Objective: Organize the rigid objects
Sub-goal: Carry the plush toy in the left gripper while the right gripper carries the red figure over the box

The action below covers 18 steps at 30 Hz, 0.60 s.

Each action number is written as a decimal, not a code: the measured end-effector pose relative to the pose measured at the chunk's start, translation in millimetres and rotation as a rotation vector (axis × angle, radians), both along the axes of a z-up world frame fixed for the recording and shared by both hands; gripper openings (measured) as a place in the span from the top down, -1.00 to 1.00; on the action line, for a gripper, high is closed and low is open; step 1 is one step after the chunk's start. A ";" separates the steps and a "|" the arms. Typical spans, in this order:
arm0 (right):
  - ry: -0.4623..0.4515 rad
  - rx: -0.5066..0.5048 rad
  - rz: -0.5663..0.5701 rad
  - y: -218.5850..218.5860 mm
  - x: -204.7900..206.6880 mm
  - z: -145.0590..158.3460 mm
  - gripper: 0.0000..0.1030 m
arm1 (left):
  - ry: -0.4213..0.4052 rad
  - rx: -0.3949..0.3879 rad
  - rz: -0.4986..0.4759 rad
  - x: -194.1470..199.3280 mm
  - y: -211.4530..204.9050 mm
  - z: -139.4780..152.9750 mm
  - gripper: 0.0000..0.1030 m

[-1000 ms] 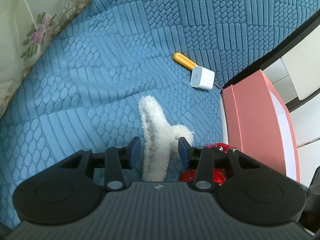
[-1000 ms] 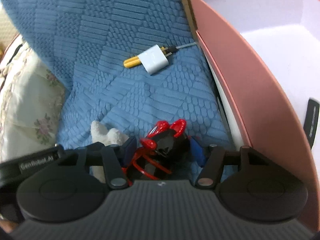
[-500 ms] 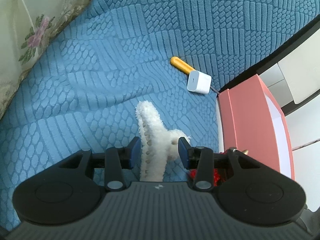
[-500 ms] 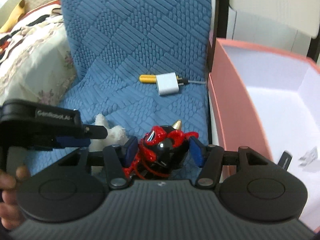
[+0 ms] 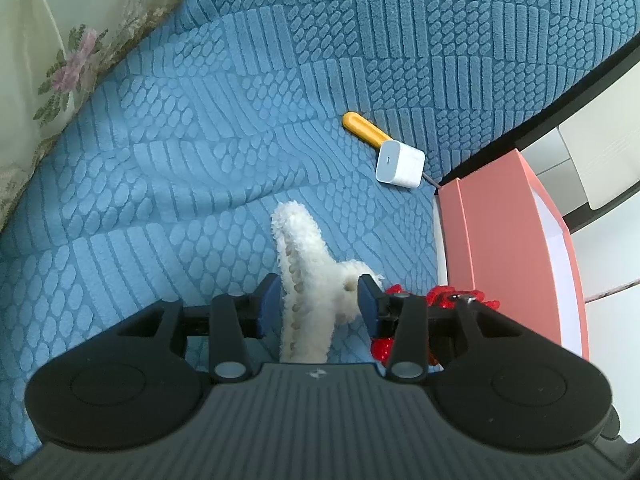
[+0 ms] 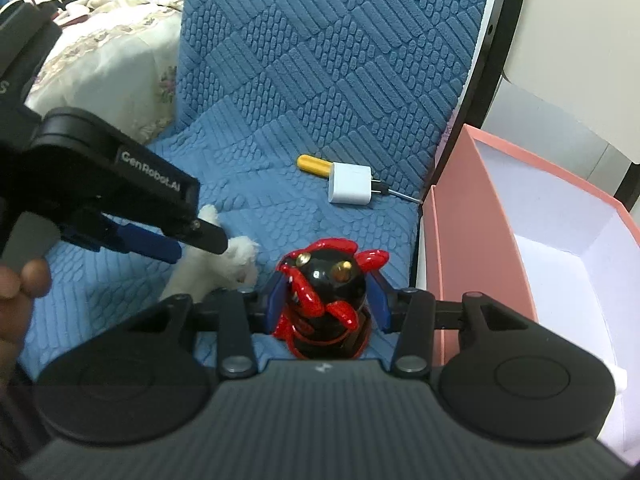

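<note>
My right gripper (image 6: pixel 326 300) is shut on a black and red figurine (image 6: pixel 324 304), held above the blue sofa cushion (image 6: pixel 280 100) beside the pink box (image 6: pixel 460 240). The figurine also shows in the left wrist view (image 5: pixel 436 300). My left gripper (image 5: pixel 318 300) has its blue pads either side of a white fluffy toy (image 5: pixel 308 264) lying on the cushion, with gaps at the pads; it looks open. The toy also shows in the right wrist view (image 6: pixel 236 260). A white charger plug (image 6: pixel 350 188) and a yellow-handled tool (image 6: pixel 314 165) lie further back on the cushion.
The pink box has a white inside (image 6: pixel 560 272) and stands to the right of the cushion. A floral bedspread (image 5: pixel 60 40) lies to the left. The charger (image 5: pixel 400 164) and yellow tool (image 5: pixel 362 128) sit near the box's far corner.
My right gripper has lifted the figurine off the cushion and tilted it upright, with the view rising. My left gripper has stayed around the fluffy toy, shifting only slightly.
</note>
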State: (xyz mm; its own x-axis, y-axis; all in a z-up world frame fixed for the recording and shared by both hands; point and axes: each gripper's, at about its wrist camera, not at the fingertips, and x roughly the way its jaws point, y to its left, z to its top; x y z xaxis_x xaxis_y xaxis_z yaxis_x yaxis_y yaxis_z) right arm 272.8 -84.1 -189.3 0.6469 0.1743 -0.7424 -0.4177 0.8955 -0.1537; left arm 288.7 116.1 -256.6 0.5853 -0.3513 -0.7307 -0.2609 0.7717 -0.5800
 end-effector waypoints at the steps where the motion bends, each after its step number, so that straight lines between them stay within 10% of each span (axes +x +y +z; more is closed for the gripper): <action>1: 0.001 0.002 -0.002 -1.4 0.6 -0.2 0.13 | 0.000 0.001 0.000 0.6 -0.3 -0.3 -0.07; 18: 0.125 0.055 -0.001 -3.2 27.2 -21.2 -0.13 | 0.009 0.088 -0.078 19.4 -23.8 -6.4 -0.32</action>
State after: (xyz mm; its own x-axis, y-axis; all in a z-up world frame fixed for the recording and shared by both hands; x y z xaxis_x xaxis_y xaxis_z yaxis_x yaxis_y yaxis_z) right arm 300.0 -87.3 -210.5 0.5500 0.2159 -0.8068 -0.4296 0.9016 -0.0515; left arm 308.0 92.3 -262.9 0.5520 -0.3294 -0.7660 -0.2033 0.8378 -0.5068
